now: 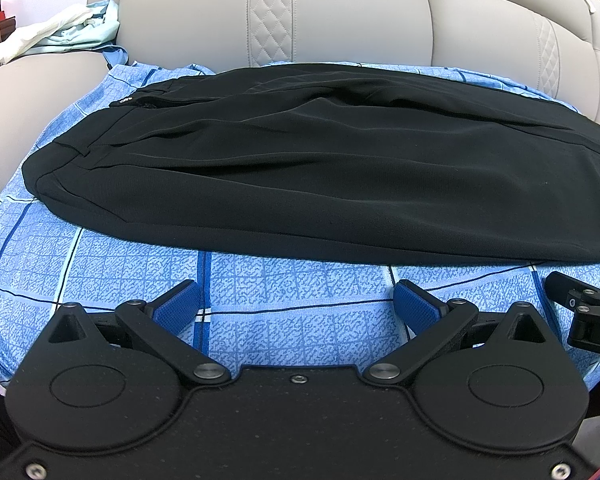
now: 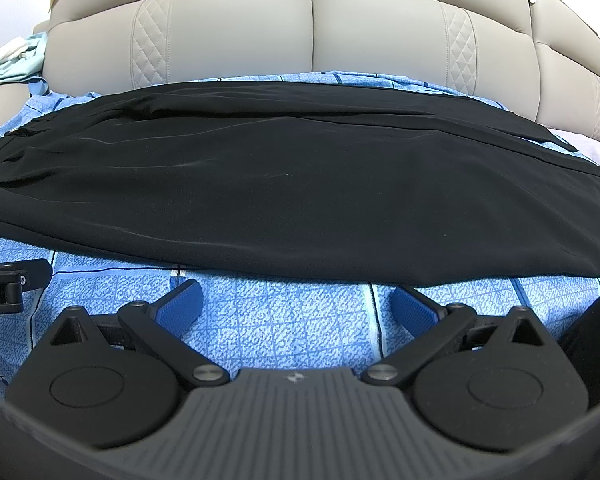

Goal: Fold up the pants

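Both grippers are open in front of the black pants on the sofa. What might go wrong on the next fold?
1. The black pants lie on a loose blue patterned sheet; the left gripper or right gripper, both open and low over it, may pinch sheet along with hem.
2. Creases near the waistband could get locked into the fold.
3. The smooth fabric may slip from the blue pads.

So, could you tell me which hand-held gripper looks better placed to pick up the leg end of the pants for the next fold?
Probably the right hand-held gripper: the leg end of the pants lies on its side, and it is open. The left hand-held gripper faces the waist end.
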A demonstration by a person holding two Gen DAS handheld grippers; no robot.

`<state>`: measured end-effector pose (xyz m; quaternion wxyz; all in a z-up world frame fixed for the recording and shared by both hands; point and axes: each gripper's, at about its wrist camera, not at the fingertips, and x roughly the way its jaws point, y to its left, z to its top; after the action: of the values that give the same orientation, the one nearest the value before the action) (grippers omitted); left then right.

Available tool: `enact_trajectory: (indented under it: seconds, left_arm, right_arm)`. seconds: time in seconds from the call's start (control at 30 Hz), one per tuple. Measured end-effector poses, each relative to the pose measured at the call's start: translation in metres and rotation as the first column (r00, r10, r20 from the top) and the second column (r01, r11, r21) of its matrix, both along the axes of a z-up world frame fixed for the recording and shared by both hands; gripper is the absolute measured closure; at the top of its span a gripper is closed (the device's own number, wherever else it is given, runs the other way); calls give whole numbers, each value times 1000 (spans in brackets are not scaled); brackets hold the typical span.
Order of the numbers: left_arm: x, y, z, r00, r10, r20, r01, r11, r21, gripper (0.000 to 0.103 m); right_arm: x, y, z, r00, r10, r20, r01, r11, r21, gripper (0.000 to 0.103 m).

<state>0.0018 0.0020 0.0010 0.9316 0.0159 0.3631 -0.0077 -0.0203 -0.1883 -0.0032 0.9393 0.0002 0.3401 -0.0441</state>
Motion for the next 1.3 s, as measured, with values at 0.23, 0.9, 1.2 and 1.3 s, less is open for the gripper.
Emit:
enact_trajectory:
  seconds: [0.23,0.9,1.2,1.3]
  left_arm:
    - [0,0,0,1000,0,0,0,1000,0,0]
    - [13,53,24,987,160,0,-158,972,-172,3]
    - [47,171,38,901,432,46,-398,863,-311,9]
    - [60,196,32,884,467,29,-430,836,-341,9]
  right_arm:
    - [0,0,0,1000,0,0,0,1000,0,0]
    - [-15,18,9,960,252,123,-245,967,-72,0]
    - [0,82,7,854,501,141,-466,856,-224,5]
    - [8,101,4,816,563,131,-521,814,-256,8]
